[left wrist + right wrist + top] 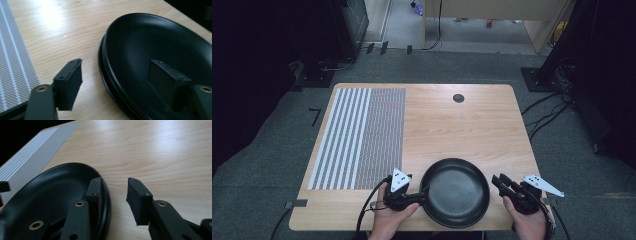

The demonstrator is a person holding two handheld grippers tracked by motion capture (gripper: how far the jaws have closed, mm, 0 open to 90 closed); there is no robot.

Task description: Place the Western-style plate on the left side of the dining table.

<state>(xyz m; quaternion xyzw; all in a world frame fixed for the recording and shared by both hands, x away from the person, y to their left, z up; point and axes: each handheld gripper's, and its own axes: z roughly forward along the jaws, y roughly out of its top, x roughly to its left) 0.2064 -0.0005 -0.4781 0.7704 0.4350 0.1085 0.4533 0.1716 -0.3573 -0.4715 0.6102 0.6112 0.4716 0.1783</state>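
Left claw (120, 82) stands wide astride the black pan (455, 192) rim, unclamped; right claw (113, 200) likewise, narrower, rim between jaws; pan rests on the surface (452, 125); gripping and lifting appear outstanding.

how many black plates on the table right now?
1. The black plate sits at the table's near edge, between the two tongs. In the left gripper view its rim looks doubled, so a second plate may be stacked beneath.
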